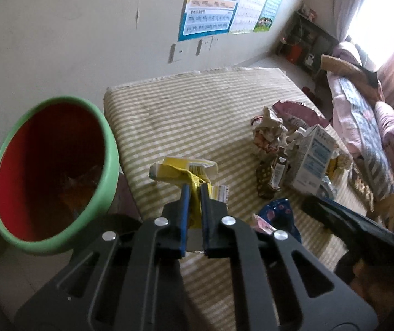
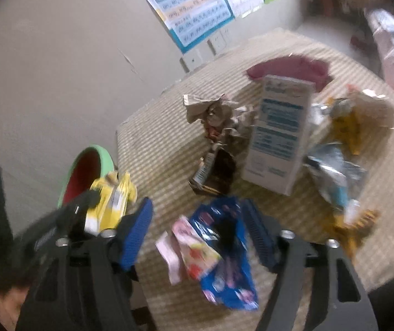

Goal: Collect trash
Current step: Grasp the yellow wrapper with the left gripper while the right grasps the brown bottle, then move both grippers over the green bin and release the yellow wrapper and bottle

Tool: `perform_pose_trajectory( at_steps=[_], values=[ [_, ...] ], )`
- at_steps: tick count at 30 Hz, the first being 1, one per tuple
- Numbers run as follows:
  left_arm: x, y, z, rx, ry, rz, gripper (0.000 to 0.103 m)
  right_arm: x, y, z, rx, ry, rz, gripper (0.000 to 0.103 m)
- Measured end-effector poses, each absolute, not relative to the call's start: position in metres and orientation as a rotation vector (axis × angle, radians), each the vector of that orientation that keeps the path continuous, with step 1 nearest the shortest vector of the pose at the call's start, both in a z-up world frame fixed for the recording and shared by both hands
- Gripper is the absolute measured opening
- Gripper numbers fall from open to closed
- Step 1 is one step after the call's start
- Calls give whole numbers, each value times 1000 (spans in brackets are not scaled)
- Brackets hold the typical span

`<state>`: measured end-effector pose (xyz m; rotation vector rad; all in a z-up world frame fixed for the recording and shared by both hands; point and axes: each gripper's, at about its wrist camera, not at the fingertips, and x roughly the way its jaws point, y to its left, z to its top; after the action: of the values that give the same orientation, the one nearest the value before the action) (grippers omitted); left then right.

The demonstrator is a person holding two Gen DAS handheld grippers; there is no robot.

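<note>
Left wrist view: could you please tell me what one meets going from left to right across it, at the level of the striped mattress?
Red bin with a green rim → crumpled yellow wrapper held in the left tool → small dark brown carton → white and blue upright box → pink patterned bedding.

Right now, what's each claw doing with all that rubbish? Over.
Left gripper shut on yellow wrapper, beside bin. Right gripper open over blue packet. Trash pile with white carton remains on mattress. Nothing blocking the bin.
</note>
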<state>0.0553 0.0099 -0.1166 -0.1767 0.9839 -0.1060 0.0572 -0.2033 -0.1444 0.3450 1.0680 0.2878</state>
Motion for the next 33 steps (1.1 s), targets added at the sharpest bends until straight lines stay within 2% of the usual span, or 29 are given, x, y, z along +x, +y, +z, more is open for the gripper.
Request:
perform_pose_trajectory(
  at_steps=[3,7,9,15,22,33],
  values=[
    [51,11,-113,-182,973,-114,7,80,-193,-156,330,1103,260,44],
    [45,12,-107,-173,951,-131,7,107,-177,-173,264,1163,215,41],
    [44,14,-106,-174,949,-132,7,113,-172,-181,223,1183,200,33],
    [43,20,-110,-205,960,-129,7,115,-172,-181,183,1165,183,25],
    [41,25,-102,-217,932,-123,7,82,-184,-149,278,1090,256,24],
    [38,40,-81,-240,868,-95,7,34,-170,-95,233,984,317,25]
  ],
)
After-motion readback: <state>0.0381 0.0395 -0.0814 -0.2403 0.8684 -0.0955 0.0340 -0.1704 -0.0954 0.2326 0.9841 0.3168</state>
